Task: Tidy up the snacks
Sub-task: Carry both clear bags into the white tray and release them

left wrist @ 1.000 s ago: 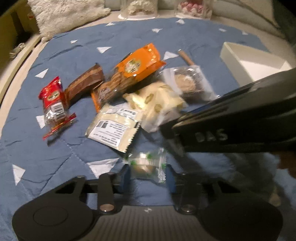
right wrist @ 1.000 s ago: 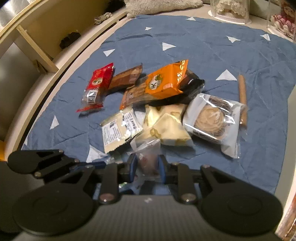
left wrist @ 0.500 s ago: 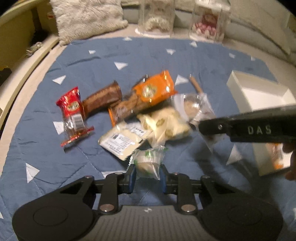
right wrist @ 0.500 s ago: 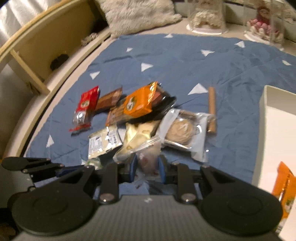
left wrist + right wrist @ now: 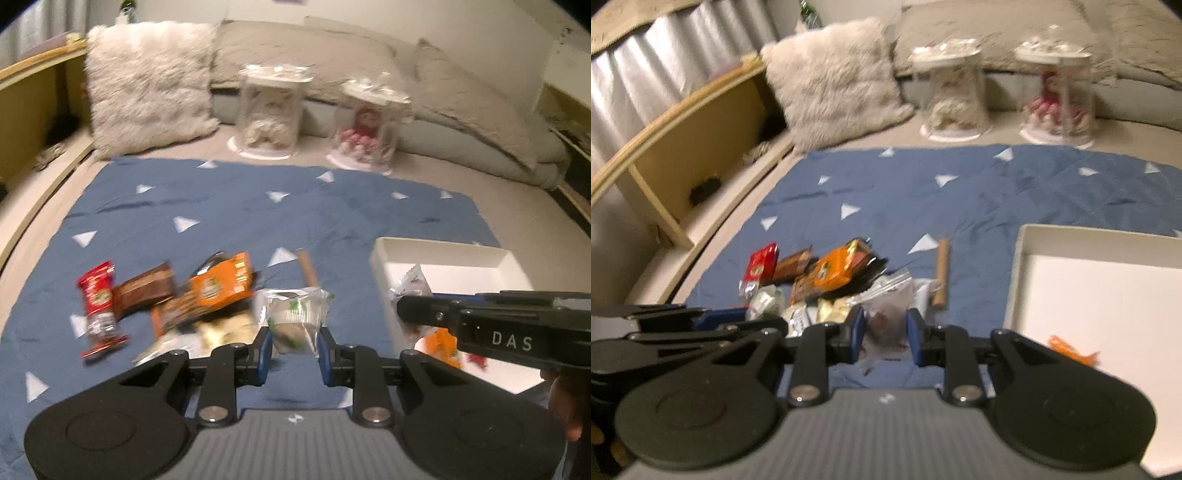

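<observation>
Fluffy pillow; two clear domes; wooden shelf.

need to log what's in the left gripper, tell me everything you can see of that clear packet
The clear packet is a small crinkly see-through plastic wrapper with green print, holding a pale round snack. The left gripper is shut on its lower part, one blue pad on each side, so it sits upright and lifted above the blue mat, in front of the snack pile. Nothing else appears to touch it. From the right wrist view it shows as a pale bundle, blurred.
</observation>
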`<state>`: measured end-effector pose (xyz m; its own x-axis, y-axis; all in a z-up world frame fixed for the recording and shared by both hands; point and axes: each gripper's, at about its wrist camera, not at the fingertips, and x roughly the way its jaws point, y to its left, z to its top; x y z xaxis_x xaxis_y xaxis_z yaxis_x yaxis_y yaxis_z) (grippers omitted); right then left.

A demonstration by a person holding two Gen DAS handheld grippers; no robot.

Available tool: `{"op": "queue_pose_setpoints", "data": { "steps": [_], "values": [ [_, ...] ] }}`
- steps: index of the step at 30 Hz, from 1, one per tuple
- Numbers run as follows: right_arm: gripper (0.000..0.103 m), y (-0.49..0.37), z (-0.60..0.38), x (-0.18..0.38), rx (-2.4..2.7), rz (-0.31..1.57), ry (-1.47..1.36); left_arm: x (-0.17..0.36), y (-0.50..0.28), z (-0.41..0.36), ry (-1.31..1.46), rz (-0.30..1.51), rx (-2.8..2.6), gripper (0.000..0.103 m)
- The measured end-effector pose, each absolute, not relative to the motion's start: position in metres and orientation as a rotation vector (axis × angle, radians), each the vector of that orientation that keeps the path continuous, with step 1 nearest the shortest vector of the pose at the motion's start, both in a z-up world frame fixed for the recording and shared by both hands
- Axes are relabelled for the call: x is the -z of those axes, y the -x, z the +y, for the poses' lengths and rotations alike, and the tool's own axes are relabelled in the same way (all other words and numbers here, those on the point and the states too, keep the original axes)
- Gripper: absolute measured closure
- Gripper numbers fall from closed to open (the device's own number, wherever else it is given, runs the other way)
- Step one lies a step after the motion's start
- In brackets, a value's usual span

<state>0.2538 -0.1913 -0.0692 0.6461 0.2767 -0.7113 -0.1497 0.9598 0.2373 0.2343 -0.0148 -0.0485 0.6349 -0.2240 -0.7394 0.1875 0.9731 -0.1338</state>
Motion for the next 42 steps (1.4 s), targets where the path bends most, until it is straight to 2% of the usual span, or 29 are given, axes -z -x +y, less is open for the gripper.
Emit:
{"op": "queue_pose_setpoints", "data": {
  "steps": [17, 26, 42],
  "values": [
    [0.073, -0.188, -0.340, 0.060, 0.048, 0.785, -0.234, 0.055, -0.232, -0.155, 0.008, 0.849, 0.471, 0.075],
    [0.073, -0.159, -0.404, 0.073, 0.159, 0.812, -0.274, 0.073, -0.227, -0.205, 0.003, 0.936, 0.567, 0.075],
    [0.073, -0.166, -0.435, 0.108, 0.216, 0.908, -0.269, 0.118, -0.233, -0.266, -0.032, 1.077, 0.611, 0.074]
  ]
}}
